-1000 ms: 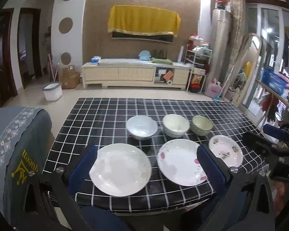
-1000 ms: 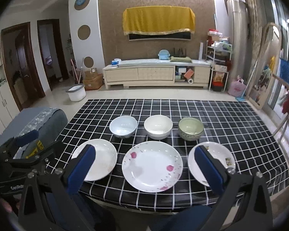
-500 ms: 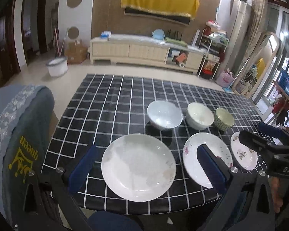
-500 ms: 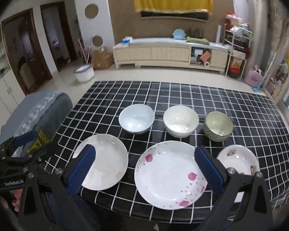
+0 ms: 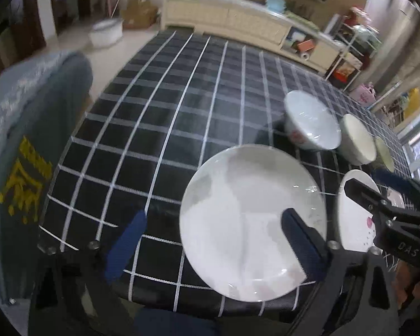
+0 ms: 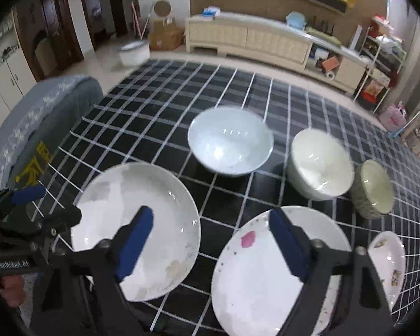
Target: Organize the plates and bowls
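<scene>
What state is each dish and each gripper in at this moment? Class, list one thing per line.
plain white plate: flat on table, empty
pink-flowered plate: flat, empty
small patterned plate: flat, unstacked
pale blue bowl: upright, empty
cream bowl: upright, empty
green-rimmed bowl: upright, empty
left gripper: jaws closing, nothing held
right gripper: jaws closing, nothing held

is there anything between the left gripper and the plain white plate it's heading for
Nothing visible. The left gripper, jaws closing with nothing between the pads, hangs over the near edge of the plain white plate, which lies bare on the checked table. The floral plate and right gripper sit off to its side.
</scene>
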{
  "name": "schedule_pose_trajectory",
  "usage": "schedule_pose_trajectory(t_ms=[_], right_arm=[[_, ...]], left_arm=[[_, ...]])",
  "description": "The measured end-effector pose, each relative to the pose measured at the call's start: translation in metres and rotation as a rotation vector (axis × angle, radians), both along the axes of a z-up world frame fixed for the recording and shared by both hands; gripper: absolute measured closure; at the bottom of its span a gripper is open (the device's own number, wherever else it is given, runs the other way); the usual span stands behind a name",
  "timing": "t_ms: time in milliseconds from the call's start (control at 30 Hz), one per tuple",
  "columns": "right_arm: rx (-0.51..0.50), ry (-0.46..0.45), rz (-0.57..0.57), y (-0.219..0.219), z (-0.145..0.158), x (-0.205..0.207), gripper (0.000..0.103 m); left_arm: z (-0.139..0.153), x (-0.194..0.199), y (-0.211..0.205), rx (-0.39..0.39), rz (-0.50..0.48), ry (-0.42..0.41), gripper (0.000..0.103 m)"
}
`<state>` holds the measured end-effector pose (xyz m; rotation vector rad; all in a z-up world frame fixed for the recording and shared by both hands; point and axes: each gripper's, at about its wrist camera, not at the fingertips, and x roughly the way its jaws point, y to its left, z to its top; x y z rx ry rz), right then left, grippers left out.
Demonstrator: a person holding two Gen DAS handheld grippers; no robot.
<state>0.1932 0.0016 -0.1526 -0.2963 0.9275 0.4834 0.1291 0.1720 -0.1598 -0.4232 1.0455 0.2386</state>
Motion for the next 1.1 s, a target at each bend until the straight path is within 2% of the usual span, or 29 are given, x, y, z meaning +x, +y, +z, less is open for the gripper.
schedule_pose_trajectory(t_ms=[133, 233, 300, 400, 467, 500, 567, 700, 900, 1100], right_arm=[[-0.019, 0.043, 0.027, 0.01, -0.021, 0.011, 0.025], [-0.027, 0.074, 0.055, 0.016, -0.031, 0.017, 0.03], [-0.035, 0.105, 0.057, 0.019, -0.04, 0.022, 0.038], [-0.04, 0.137, 0.063, 0.021, -0.049, 0.025, 0.051], [-0.054, 0.147, 0.072, 0.023, -0.055, 0.024, 0.064], [-0.054, 0.155, 0.076, 0.023, -0.057, 0.024, 0.066], [-0.062, 0.176, 0.077, 0.024, -0.062, 0.023, 0.073], [-0.031, 0.197, 0.058, 0.02, -0.067, 0.023, 0.075], [-0.002, 0.219, 0.025, 0.015, -0.069, 0.027, 0.076], [-0.013, 0.23, 0.006, 0.016, -0.066, 0.024, 0.076]], left_arm=[[-0.024, 0.004, 0.012, -0.041, 0.02, 0.057, 0.024], [-0.036, 0.007, 0.014, -0.05, 0.024, 0.09, 0.035], [-0.04, 0.005, 0.018, -0.056, 0.035, 0.102, 0.046], [-0.047, 0.003, 0.022, -0.064, 0.039, 0.122, 0.053], [-0.05, 0.003, 0.023, -0.064, 0.034, 0.131, 0.059], [-0.052, 0.003, 0.024, -0.063, 0.033, 0.137, 0.065], [-0.054, 0.002, 0.025, -0.061, 0.028, 0.137, 0.07], [-0.053, 0.001, 0.021, -0.078, 0.001, 0.129, 0.08], [-0.054, 0.006, 0.016, -0.073, 0.003, 0.126, 0.081], [-0.053, 0.005, 0.012, -0.07, -0.013, 0.134, 0.081]])
